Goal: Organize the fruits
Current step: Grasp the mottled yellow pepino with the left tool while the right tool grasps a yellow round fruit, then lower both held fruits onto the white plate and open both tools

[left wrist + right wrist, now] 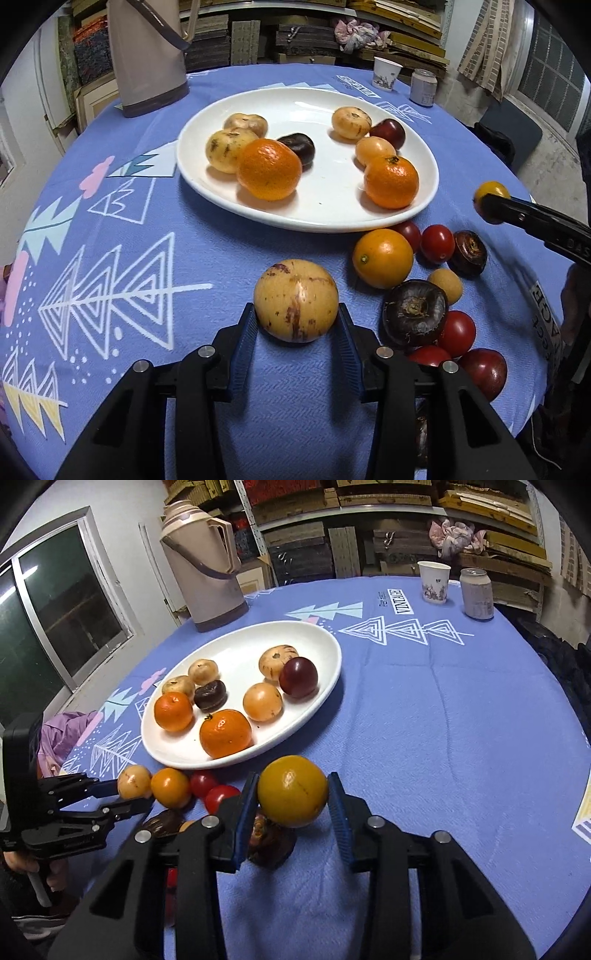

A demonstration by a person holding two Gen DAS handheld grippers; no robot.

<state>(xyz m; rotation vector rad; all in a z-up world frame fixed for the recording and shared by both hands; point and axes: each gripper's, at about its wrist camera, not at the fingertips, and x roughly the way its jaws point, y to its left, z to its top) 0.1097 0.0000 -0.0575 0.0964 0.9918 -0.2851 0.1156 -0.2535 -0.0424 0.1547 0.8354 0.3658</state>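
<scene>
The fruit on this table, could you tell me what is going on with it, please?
A person is sorting fruit with a hand-held gripper in each hand. The left hand-held gripper is closed on a tan speckled fruit, and the right hand-held gripper holds a yellow-orange fruit above the cloth. The white plate already carries two tangerines, several tan fruits and darker ones. A loose pile of cherry tomatoes and dark fruits still lies beside the plate.

Count: 1 white plate (207,184) with 8 fruits on it, incl. 2 mandarins (269,169). 1 thermos (207,565), 1 paper cup (434,581), 1 can (477,593). 2 grippers, 1 fruit each.
</scene>
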